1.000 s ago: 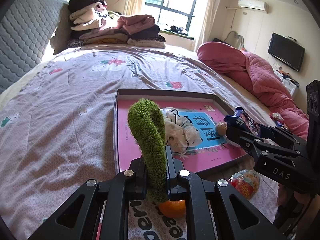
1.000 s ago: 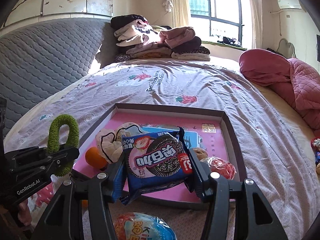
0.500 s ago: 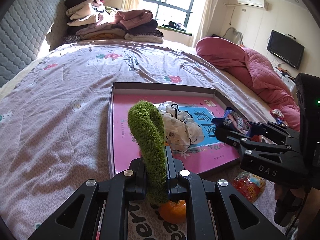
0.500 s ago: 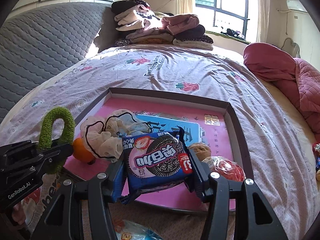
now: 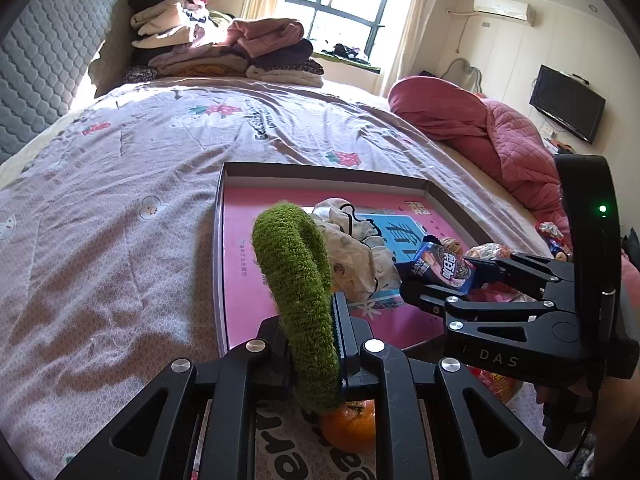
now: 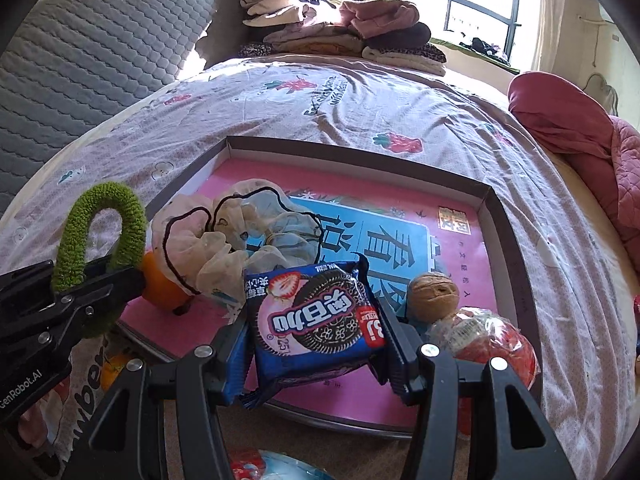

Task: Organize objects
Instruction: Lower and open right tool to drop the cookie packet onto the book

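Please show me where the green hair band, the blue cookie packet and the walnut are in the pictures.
green hair band (image 5: 298,280): left wrist view, on its fuzzy loop above the jaws.
blue cookie packet (image 6: 316,320): right wrist view, on the printed cookie at its middle.
walnut (image 6: 434,296): right wrist view, on its shell.

A flat tray (image 6: 516,256) lies on the bed (image 6: 360,96). In the tray, a frilly hair tie (image 6: 224,240) sits on the left side. A walnut (image 6: 434,296) sits on the right side, and a wrapped round snack (image 6: 492,340) lies just beside it, nearer the front rim. An orange (image 6: 160,284) is at the tray's left edge. The left tongs (image 5: 316,344) are over the tray's near left corner with a fuzzy ring (image 5: 296,280) standing up between them. The right tongs (image 6: 320,332) are over the front of the tray with a cookie pack (image 6: 316,316) between them. Behind the tray, folded clothes (image 6: 332,28) are piled at the head of the bed. A quilt (image 6: 580,136) lies to the right.
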Available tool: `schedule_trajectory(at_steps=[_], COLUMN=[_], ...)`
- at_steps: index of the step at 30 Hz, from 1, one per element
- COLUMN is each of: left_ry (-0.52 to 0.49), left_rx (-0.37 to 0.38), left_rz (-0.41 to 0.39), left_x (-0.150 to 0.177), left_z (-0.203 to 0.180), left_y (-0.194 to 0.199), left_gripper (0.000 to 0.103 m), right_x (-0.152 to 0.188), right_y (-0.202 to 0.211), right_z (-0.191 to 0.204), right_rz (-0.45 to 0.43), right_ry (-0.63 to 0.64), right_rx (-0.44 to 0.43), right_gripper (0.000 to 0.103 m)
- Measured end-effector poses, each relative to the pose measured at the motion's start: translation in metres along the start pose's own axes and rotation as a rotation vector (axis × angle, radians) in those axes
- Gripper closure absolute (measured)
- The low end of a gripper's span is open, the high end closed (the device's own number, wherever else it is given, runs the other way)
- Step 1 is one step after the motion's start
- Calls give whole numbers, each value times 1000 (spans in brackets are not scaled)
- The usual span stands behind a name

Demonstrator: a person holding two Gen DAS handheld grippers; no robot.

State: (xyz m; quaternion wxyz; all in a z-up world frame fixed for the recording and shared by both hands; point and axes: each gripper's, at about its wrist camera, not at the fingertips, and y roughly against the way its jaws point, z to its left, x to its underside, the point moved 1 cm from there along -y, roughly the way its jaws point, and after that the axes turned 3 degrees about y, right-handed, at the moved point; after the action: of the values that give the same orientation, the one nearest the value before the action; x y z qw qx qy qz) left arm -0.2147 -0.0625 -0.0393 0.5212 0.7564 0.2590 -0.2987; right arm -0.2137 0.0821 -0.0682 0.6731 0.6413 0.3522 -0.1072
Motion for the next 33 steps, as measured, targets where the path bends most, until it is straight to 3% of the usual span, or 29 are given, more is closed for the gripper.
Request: schedule_trajectory(at_steps=[22, 28, 33], left_ry=[8, 17, 15], left_rx=[11, 21, 17], left_rz=[-6, 12, 21], left_x=[2, 3, 3], left_z=[-2, -2, -4], left_y=[1, -2, -5], left_gripper=[79, 65, 63], right_x=[5, 5, 5], right_y=[-6, -1, 6], right_z=[-10, -12, -14], right_rz=[95, 85, 66], right_ry=[-44, -48, -57], right_rx=[15, 43, 48], right_gripper=[47, 47, 46])
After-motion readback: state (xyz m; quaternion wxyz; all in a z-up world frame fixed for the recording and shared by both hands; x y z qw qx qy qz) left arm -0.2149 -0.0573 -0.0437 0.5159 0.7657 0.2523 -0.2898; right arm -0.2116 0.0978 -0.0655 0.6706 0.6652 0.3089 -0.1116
